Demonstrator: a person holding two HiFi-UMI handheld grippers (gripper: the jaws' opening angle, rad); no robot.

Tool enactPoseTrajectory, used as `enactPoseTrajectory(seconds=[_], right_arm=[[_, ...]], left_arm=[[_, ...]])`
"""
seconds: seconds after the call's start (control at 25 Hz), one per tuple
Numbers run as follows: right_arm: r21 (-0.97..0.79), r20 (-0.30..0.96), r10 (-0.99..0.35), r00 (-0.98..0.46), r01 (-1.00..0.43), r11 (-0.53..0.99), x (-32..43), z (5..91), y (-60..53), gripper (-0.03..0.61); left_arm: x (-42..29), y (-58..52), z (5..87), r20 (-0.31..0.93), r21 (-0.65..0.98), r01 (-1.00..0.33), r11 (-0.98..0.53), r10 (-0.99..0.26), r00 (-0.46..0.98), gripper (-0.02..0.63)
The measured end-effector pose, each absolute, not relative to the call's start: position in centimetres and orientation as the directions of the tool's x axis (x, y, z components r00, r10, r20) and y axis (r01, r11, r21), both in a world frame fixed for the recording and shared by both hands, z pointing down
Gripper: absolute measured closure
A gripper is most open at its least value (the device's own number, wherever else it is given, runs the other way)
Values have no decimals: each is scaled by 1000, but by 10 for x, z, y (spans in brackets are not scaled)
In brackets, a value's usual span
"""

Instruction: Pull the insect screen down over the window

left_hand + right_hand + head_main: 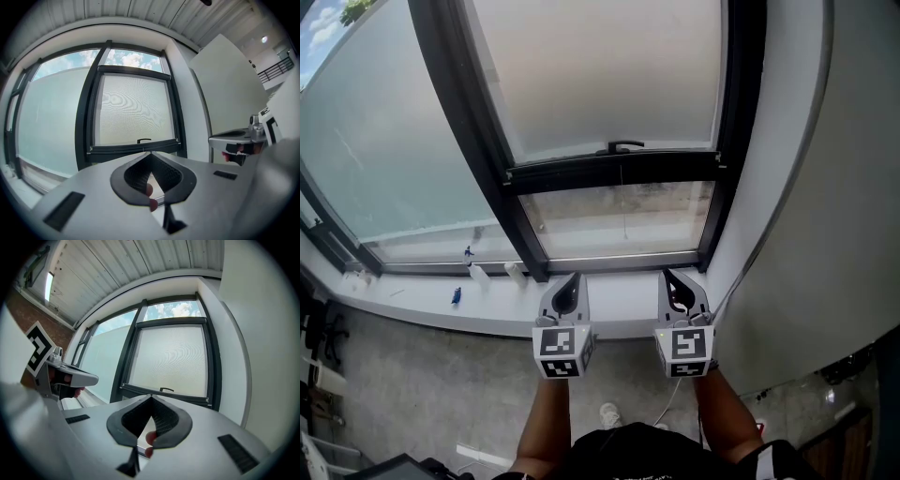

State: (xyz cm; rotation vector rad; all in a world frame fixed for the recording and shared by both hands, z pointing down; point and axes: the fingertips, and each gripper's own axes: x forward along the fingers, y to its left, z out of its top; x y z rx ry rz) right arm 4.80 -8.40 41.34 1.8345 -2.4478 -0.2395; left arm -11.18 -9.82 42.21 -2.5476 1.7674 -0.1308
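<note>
The insect screen point(600, 75) covers most of the dark-framed window, and its bottom bar point(614, 172) with a small black handle point(619, 146) stops above a strip of bare glass. A thin cord point(624, 211) hangs below the bar. My left gripper point(570, 278) and right gripper point(668, 274) are side by side over the white sill point(619, 291), below the bar. Both are shut and hold nothing. The left gripper view has its shut tips point(151, 153) pointing at the screen point(133, 110) and handle point(144, 140). The right gripper view likewise shows shut tips point(151, 397), the screen point(171, 359) and the handle point(166, 389).
A large frosted fixed pane point(384, 141) lies left of the window. On the sill to the left are a blue item point(456, 295) and two small white bottles point(478, 274). A white wall point(825, 206) closes the right side. Grey floor and a shoe point(609, 412) are below.
</note>
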Motion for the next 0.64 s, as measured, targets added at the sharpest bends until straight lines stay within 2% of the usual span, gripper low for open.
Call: enactPoseTrajectory(seconds=[0.64], right_arm=[[180, -25, -948, -316, -935, 307, 41, 420, -76, 575]], left_arm=[[-126, -85, 430, 62, -76, -946, -315, -948, 311, 611]])
